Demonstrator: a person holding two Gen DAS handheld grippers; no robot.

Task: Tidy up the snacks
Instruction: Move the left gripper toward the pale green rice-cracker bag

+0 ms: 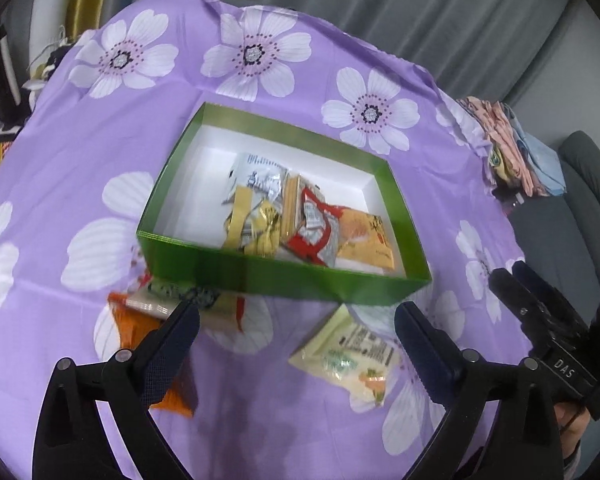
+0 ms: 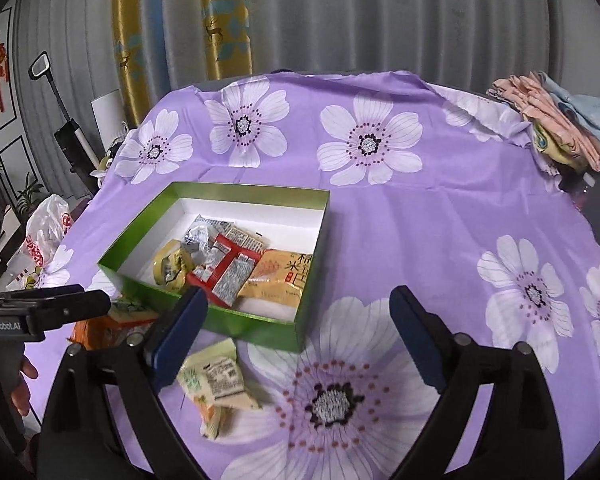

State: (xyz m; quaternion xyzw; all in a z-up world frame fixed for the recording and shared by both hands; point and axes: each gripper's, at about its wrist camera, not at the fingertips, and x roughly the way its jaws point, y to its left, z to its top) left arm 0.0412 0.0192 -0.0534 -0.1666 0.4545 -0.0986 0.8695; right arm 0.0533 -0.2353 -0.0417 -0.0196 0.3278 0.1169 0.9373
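Observation:
A green box (image 1: 284,280) (image 2: 256,324) with a white inside sits on the purple flowered cloth and holds several snack packets: yellow, silver, red (image 1: 314,226) (image 2: 228,276) and orange. In front of the box lie a pale green packet (image 1: 348,360) (image 2: 216,376) and an orange packet (image 1: 136,324) with a white packet (image 1: 172,296) on top of it. My left gripper (image 1: 296,320) hovers open above the cloth near the box's front wall, nothing between its fingers. My right gripper (image 2: 300,308) is open too, empty, over the box's near right corner.
Folded pink and blue cloths (image 1: 516,148) (image 2: 556,116) lie at the table's far right edge. A plastic bag (image 2: 48,232) sits off the left edge. Grey and gold curtains hang behind. A hand (image 2: 20,376) holds the left gripper's body (image 2: 40,312).

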